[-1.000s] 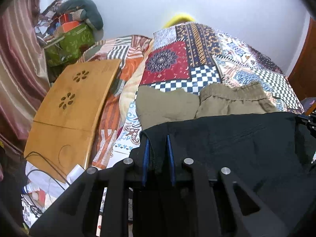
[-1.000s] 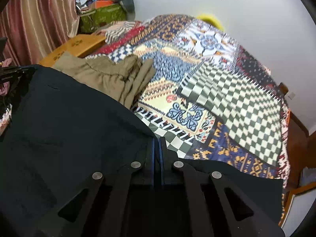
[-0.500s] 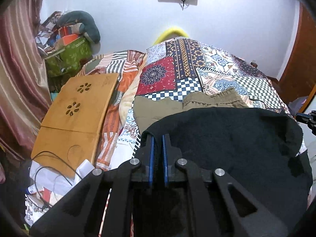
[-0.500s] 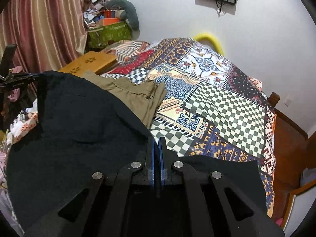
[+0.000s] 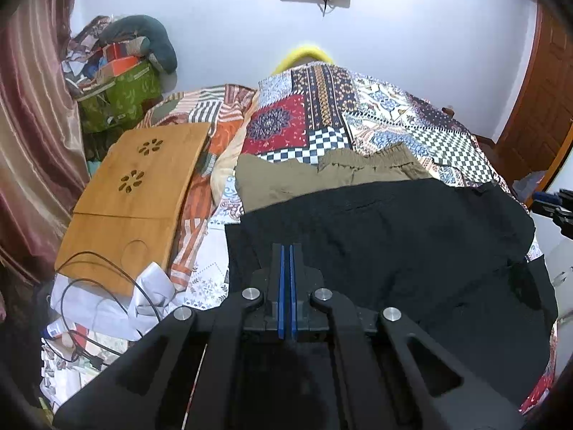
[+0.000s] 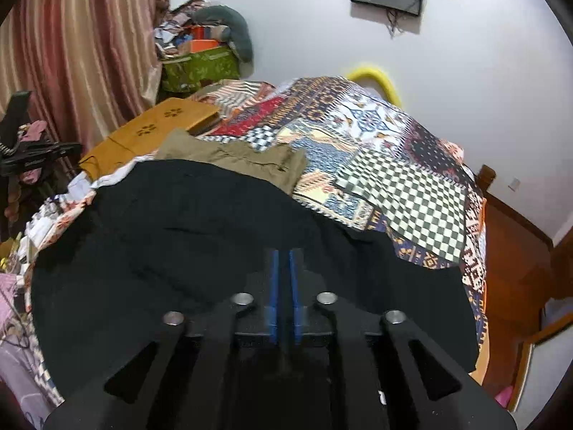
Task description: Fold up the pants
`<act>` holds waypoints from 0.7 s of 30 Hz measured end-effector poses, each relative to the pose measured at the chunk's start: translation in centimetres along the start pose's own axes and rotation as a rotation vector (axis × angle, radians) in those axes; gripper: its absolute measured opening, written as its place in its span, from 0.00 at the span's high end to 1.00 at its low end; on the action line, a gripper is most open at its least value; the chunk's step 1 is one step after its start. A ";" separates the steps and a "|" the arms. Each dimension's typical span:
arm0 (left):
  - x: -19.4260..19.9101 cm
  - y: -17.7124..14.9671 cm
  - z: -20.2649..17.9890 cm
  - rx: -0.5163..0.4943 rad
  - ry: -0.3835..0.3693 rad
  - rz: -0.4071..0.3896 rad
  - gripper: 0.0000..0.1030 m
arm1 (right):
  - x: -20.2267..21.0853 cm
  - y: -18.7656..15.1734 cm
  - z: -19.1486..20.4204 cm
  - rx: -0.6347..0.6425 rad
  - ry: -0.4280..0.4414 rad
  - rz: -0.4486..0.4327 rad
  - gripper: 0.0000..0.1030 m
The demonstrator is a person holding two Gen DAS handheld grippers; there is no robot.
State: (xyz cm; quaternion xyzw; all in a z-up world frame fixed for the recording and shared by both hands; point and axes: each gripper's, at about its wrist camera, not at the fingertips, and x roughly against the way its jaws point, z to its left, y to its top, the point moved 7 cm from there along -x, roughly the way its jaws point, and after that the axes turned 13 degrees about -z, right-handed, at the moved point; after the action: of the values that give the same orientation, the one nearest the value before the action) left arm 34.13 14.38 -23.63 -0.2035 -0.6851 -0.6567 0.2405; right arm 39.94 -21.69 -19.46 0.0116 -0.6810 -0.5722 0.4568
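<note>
Two tools, left tool (image 5: 286,251) and right tool (image 6: 283,254), nearly closed, grip uncertain, above near edge of black pants (image 5: 394,236) spread crosswise on bed (image 5: 322,114), extending far.

matt black cloth pants (image 5: 394,243), wooden tray (image 5: 136,200)

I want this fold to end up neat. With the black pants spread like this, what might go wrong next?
The black pants overlap the near edge of the folded khaki pants, so pulling them may drag or muss that pile. The left gripper and right gripper look nearly shut with little cloth visibly pinched; a corner may slip. The pants' near-right part overhangs the patchwork bedspread and could slide off.
</note>
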 end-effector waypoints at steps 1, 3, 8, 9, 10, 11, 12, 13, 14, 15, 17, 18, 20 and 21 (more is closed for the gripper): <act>-0.5 -0.1 0.0 0.000 -0.004 0.010 0.98 | -0.4 0.0 -0.5 -0.011 -0.001 0.002 0.62; -1.6 -0.5 0.3 -0.003 0.005 0.034 0.98 | -1.9 0.0 -1.3 -0.026 -0.001 0.010 0.58; -5.0 -1.5 2.2 0.043 0.022 0.107 0.71 | -5.8 -1.0 -1.5 0.016 0.012 0.082 0.57; -5.7 -1.7 2.7 0.058 0.031 0.113 0.58 | -6.6 -1.1 -1.5 0.030 0.019 0.099 0.56; -6.4 -1.8 3.1 0.069 0.041 0.114 0.51 | -7.8 -1.4 -1.6 0.051 0.021 0.119 0.54; -7.2 -1.9 3.5 0.081 0.048 0.116 0.49 | -8.5 -1.5 -1.7 0.067 0.023 0.128 0.53; -7.8 -2.0 3.7 0.086 0.045 0.121 0.48 | -9.0 -1.6 -1.8 0.079 0.028 0.133 0.53; -8.5 -2.2 3.9 0.091 0.042 0.134 0.43 | -9.7 -1.7 -1.9 0.091 0.033 0.141 0.53; -9.6 -2.4 4.1 0.096 0.046 0.159 0.41 | -10.4 -1.9 -2.0 0.102 0.040 0.153 0.52; -10.3 -2.5 4.2 0.098 0.049 0.169 0.39 | -10.9 -2.0 -2.2 0.108 0.043 0.162 0.51; -11.8 -2.6 4.2 0.095 0.048 0.188 0.39 | -12.1 -2.2 -2.5 0.121 0.048 0.179 0.44; -12.7 -2.7 4.4 0.096 0.051 0.203 0.39 | -12.6 -2.3 -2.6 0.128 0.051 0.186 0.44; -14.1 -3.0 4.8 0.117 0.061 0.226 0.39 | -13.3 -2.6 -3.0 0.136 0.050 0.195 0.44; -14.7 -3.1 4.9 0.129 0.059 0.235 0.39 | -13.7 -2.9 -3.1 0.136 0.051 0.203 0.44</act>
State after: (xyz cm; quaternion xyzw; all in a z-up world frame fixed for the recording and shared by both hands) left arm 43.73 19.69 -34.96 -0.2471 -0.6900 -0.5843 0.3484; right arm 48.48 -17.69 -30.30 -0.0120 -0.7042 -0.4748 0.5278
